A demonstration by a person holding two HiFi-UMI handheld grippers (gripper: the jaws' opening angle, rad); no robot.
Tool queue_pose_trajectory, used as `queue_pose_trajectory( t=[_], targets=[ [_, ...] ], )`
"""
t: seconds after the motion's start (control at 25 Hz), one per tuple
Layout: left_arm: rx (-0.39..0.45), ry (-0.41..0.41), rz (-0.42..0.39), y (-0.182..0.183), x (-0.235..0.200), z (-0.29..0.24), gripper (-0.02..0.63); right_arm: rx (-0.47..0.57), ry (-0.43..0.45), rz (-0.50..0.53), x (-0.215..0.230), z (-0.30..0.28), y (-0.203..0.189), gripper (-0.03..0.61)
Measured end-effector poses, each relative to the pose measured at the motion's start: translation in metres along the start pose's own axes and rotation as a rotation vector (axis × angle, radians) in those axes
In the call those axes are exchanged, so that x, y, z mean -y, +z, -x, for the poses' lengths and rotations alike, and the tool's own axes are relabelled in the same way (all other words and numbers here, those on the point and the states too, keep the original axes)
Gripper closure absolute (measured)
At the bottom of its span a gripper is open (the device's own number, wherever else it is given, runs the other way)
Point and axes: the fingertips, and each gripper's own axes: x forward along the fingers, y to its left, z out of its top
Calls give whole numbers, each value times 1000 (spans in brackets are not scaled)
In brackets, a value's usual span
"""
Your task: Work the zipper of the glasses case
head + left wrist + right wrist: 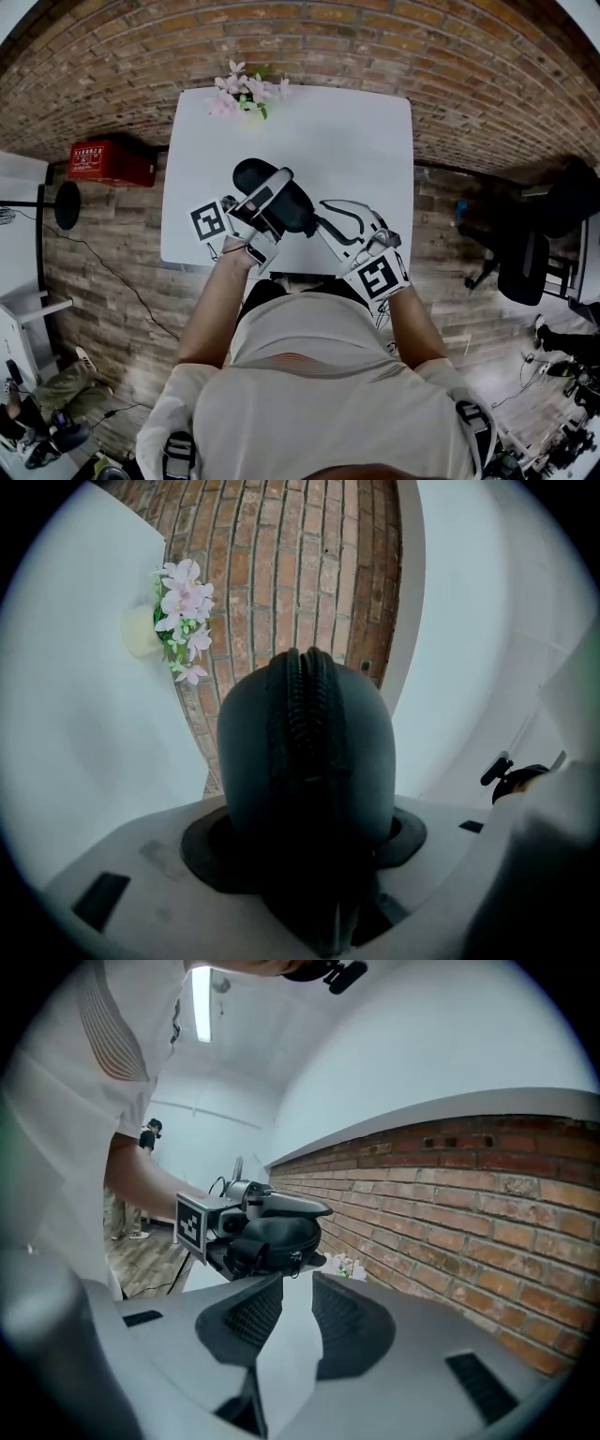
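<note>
My left gripper is shut on a black zippered glasses case and holds it above the near edge of the white table. In the left gripper view the case fills the space between the jaws, its zipper seam facing the camera. My right gripper sits just right of the case, pointing at it. The right gripper view shows its jaws a narrow gap apart with nothing between them. Beyond them is the case with its zipper pull hanging at the side.
A small bunch of pink flowers stands at the table's far edge by the brick wall. A red box lies on the floor to the left and a dark chair stands to the right.
</note>
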Motion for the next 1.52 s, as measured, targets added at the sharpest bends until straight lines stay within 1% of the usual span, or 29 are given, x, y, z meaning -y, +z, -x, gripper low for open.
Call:
queue_pose_trajectory(
  t=[0.24,0.4,0.48,0.52,0.6,0.68,0.92,0.96,1.04,1.12,1.24,1.36,1.44,1.52],
  targets=[
    [5,87,-32,2,-14,3,345,-25,-44,-4,2,-7,-12,451],
    [15,109,-19,1,-18,4,344,-47,-78,1,4,-12,-17,475],
    [21,116,-6,0,-21,5,345,-59,-80,-4,4,-14,-17,500],
    [23,118,-1,0,-22,5,345,-64,-78,-1,3,-14,-17,500],
    [24,121,-2,-1,-23,5,345,-76,-80,28,2,-14,-17,498],
    [26,128,-2,-1,-24,6,345,-85,-87,66,0,-15,-20,479],
    [30,143,30,-2,-27,7,345,-98,-103,130,-4,-15,-21,479],
    [32,147,30,-2,-28,8,345,-100,-103,146,-6,-15,-21,480],
    [40,156,33,-2,-30,9,345,-103,-105,162,-7,-15,-21,522],
    [45,160,34,-2,-31,10,345,-101,-108,151,-7,-15,-22,525],
    [34,161,12,-3,-30,9,345,-99,-103,120,-6,-13,-24,526],
    [17,167,-54,-5,-25,7,348,-123,-82,130,-7,-13,-27,526],
    [14,191,-106,-5,-24,7,351,-149,-69,140,-9,-14,-29,525],
    [25,218,-128,-4,-24,8,351,-162,-69,131,-9,-15,-30,521]
  ],
)
